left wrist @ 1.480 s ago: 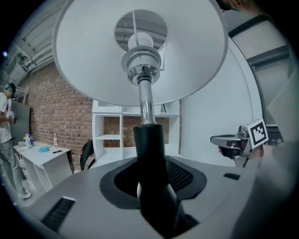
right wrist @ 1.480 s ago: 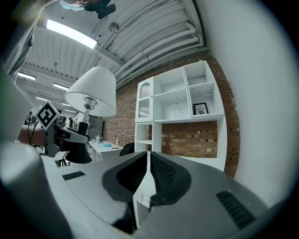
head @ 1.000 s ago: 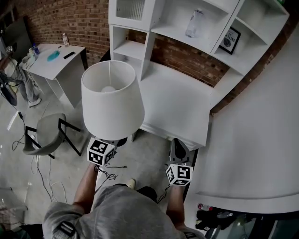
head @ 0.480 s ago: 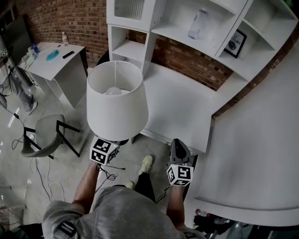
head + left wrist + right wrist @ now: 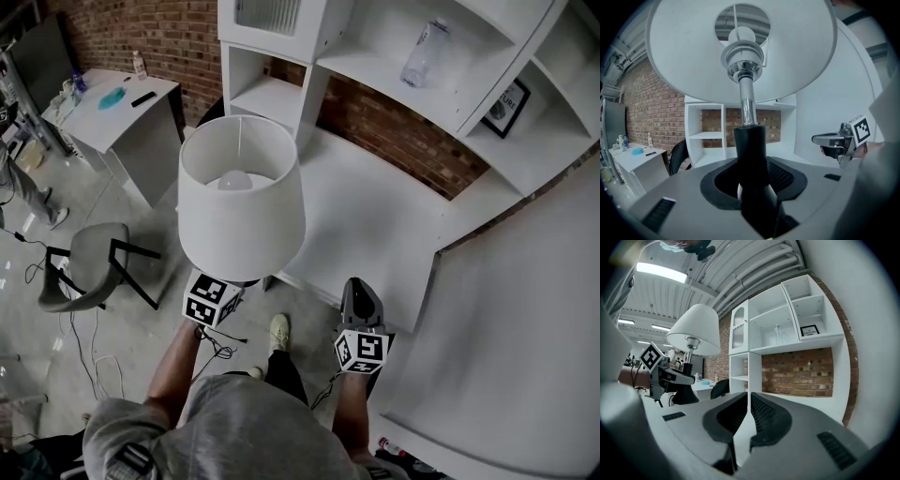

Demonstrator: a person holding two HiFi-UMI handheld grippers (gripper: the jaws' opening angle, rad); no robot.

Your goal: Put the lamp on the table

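Note:
The lamp [image 5: 239, 202] has a white shade, a chrome stem and a black base neck [image 5: 750, 154]. My left gripper [image 5: 234, 283] is shut on that black neck and holds the lamp upright above the floor, at the left front corner of the white table [image 5: 375, 225]. From above, the shade hides the jaws. My right gripper [image 5: 360, 291] hangs just before the table's front edge, with its jaws together and nothing between them [image 5: 749, 401]. The right gripper view shows the lamp [image 5: 693, 329] to its left.
White shelves stand over the table against a brick wall, holding a clear bottle [image 5: 422, 56] and a framed picture [image 5: 512, 97]. A grey chair [image 5: 89, 267] and a small white side table [image 5: 117, 108] stand left. Cables lie on the floor. A curved white wall [image 5: 525, 309] rises at right.
Both grippers and the lamp have moved forward toward the white table. The shade now overlaps the table's left front corner. The person's foot has stepped ahead.

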